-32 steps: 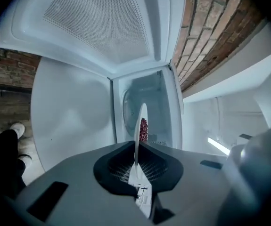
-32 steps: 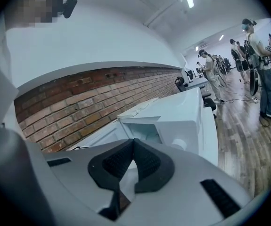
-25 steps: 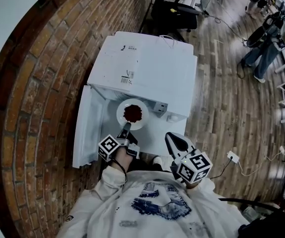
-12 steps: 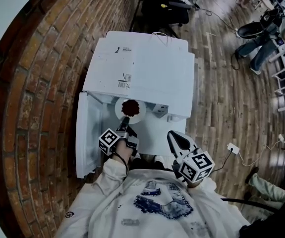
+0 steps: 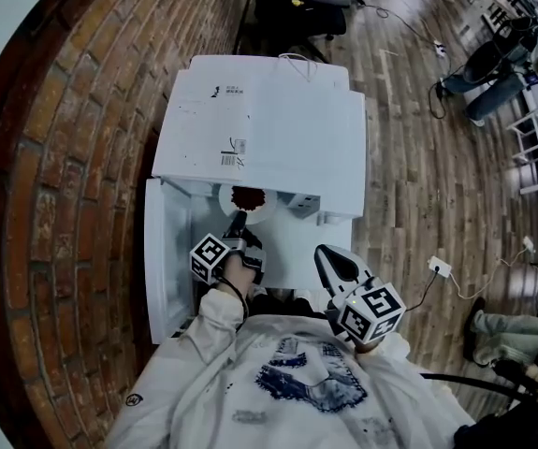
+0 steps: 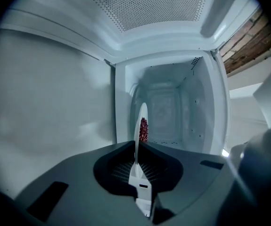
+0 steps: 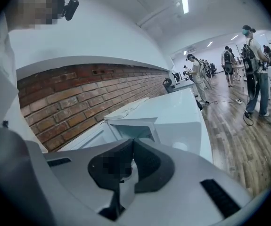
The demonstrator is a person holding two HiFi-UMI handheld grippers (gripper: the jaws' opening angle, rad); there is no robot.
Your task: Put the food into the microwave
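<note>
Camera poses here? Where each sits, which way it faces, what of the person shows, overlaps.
Head view: on the person's head, facing steeply down at the open microwave; shows the white sweatshirt, left hand-held gripper and right hand-held gripper.
Left gripper view: on the left hand-held gripper, facing into the microwave; jaws shut on the plate, seen edge-on.
Right gripper view: on the right hand-held gripper, facing past the microwave to the brick wall; jaws together, empty.
Shared: head and left gripper views both show the plate and red food.

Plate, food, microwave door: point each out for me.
plate [image 5: 225, 202], head view, bare left rim.
food [image 5: 248, 197], head view, middle of the red heap.
door [image 5: 167, 260], head view, inner face of the open door.
</note>
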